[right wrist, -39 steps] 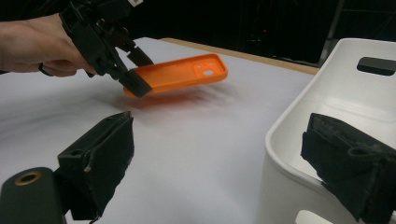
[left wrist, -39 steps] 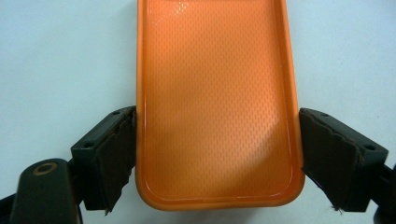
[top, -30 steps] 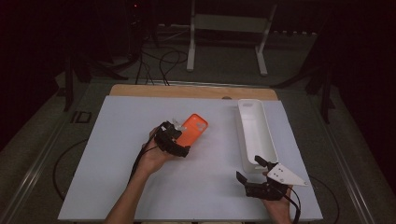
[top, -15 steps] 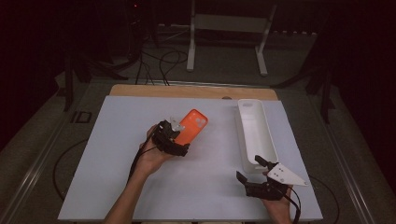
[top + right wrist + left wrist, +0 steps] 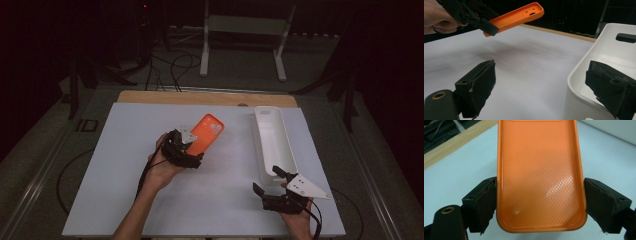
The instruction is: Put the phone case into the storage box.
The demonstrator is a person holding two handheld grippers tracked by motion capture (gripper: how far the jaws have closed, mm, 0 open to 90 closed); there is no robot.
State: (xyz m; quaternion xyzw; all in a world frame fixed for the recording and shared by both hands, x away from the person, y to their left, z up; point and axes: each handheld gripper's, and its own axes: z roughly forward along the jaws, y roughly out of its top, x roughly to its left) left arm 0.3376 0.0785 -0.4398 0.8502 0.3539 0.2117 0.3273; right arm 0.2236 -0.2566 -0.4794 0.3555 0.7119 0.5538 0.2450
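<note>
Case (image 5: 206,134) sits clamped across its long edges in the left gripper (image 5: 186,150), lifted off the mat (image 5: 125,190), well left of the tray (image 5: 272,137); right gripper (image 5: 272,182), jaws apart, straddles the tray's near end.

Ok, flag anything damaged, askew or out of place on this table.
Nothing stands out. The orange textured phone case is clamped by its long edges in the left gripper, off the white table, apparently intact. The long white plastic bin sits upright; the right gripper is open beside it.

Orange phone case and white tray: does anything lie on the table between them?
Nothing: in the high view, only bare white table separates the orange phone case from the white tray.
</note>
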